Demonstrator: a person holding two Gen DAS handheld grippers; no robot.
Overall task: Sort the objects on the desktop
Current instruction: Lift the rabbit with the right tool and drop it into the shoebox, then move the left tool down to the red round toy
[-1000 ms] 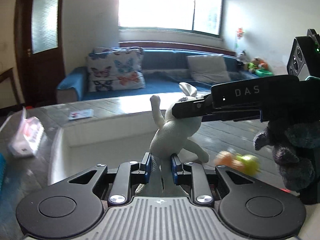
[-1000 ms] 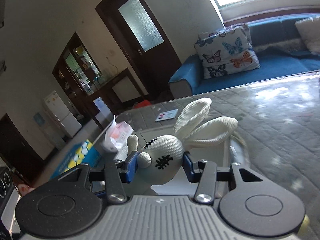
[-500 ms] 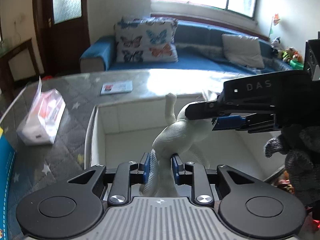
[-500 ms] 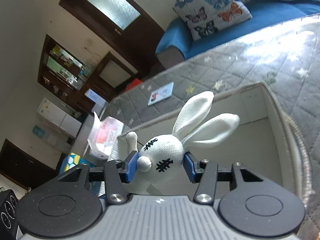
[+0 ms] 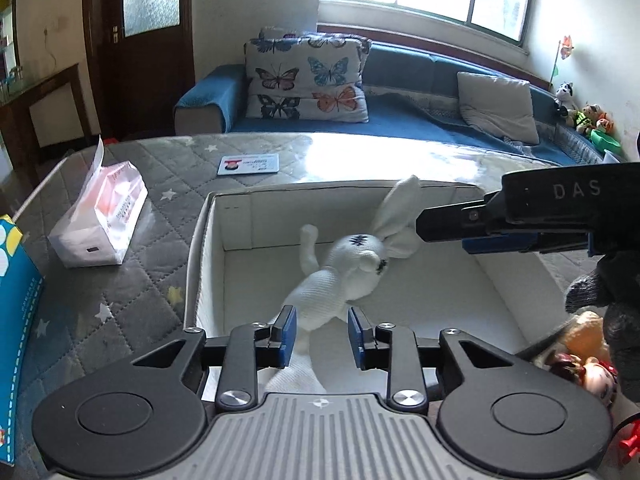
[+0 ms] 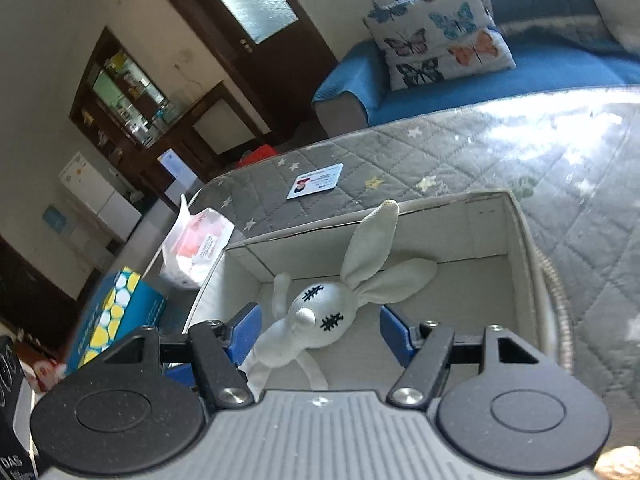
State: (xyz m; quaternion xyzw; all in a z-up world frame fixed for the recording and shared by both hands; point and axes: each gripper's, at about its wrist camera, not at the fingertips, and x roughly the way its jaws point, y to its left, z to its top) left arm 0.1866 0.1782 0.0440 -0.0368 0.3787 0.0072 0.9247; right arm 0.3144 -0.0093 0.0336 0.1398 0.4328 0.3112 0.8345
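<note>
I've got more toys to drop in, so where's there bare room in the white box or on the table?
Inside the white box, the floor right of the white bunny is bare. The quilted table is free between box and tissue pack. Toys crowd the box's right outside edge.

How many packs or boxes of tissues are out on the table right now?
2. A soft tissue pack lies left of the white bin; a blue tissue box sits nearer, at the table's left edge. Others may be out of frame.

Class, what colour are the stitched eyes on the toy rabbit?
Black, on the white toy rabbit; clearest in the right wrist view.
</note>
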